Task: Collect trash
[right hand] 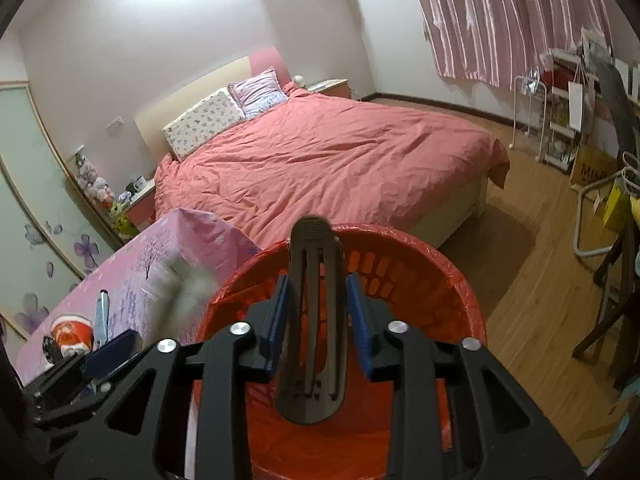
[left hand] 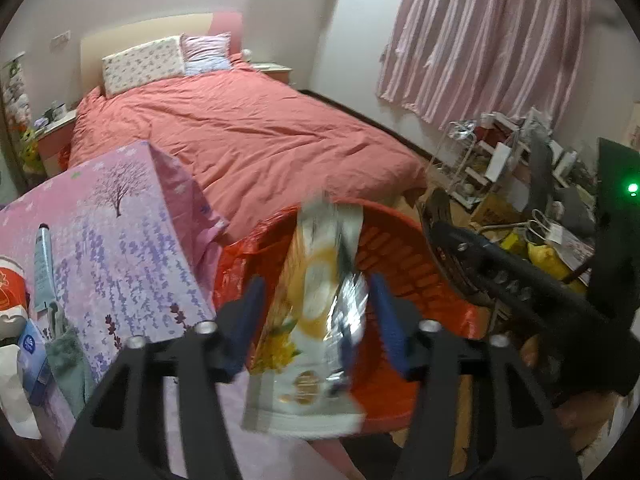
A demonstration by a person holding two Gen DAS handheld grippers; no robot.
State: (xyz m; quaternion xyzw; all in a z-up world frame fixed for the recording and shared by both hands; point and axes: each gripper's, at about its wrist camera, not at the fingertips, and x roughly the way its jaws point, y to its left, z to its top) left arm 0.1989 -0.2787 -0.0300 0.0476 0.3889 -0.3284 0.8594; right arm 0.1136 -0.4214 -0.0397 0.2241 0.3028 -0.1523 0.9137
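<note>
**A:** Bedroom setup: a bed with a pink duvet is seen behind everything, pink curtains on the far wall, and a counter under a lavender-print cloth sits just beside a red bin lined with a red bag. Looks like both pieces of trash are already over the bin.

**B:** Yep. In the left wrist view a foil snack wrapper is seen between the jaws of the left gripper, but the jaws are spread fairly wide and the pads don't look pressed on it. The wrapper is blurred and hangs over the bin mouth, so it's probably being let go right there so it drops in.

**A:** And the right one?

**B:** A dark grey hair clip stands upright between the jaws of the right gripper, again over the bin. The jaws are narrower, with a sliver of gap on each side, so a release is likely too. No firm grip can be made out.

**A:** Anything only one view catches?

**B:** The wrapper is barely readable from the right, just a grey smear at the bin's left rim. Leftover counter clutter, a red cup and a tube, is clearer from the left.
</note>
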